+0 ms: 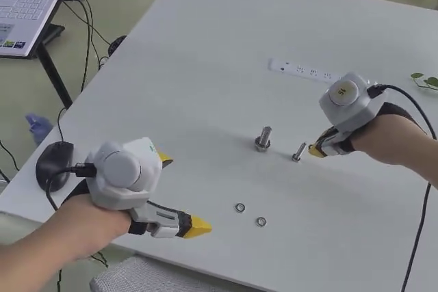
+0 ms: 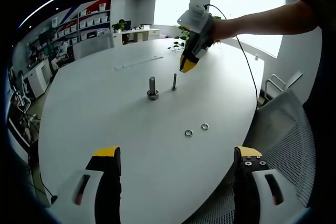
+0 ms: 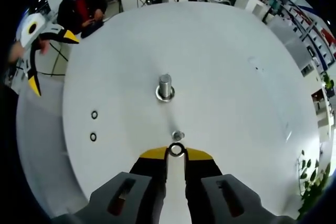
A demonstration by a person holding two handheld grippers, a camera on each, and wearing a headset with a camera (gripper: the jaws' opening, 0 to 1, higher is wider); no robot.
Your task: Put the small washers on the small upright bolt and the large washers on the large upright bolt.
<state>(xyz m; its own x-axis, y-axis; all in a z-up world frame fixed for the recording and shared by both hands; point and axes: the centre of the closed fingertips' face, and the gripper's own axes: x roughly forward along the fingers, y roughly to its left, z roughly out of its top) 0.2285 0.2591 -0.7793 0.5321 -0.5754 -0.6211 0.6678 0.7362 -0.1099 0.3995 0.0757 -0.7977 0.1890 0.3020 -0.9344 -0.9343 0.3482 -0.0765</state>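
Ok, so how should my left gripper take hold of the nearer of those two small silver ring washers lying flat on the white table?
Pinch the nearer washer across its outer rim, coming down from above with the open left gripper. It lies flat and thin on the white table, so a sideways approach would likely push it. The other washer sits apart, leaving jaw room.

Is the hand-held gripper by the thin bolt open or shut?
Shut: the right hand-held gripper pinches a small washer between its tips, near the small bolt.
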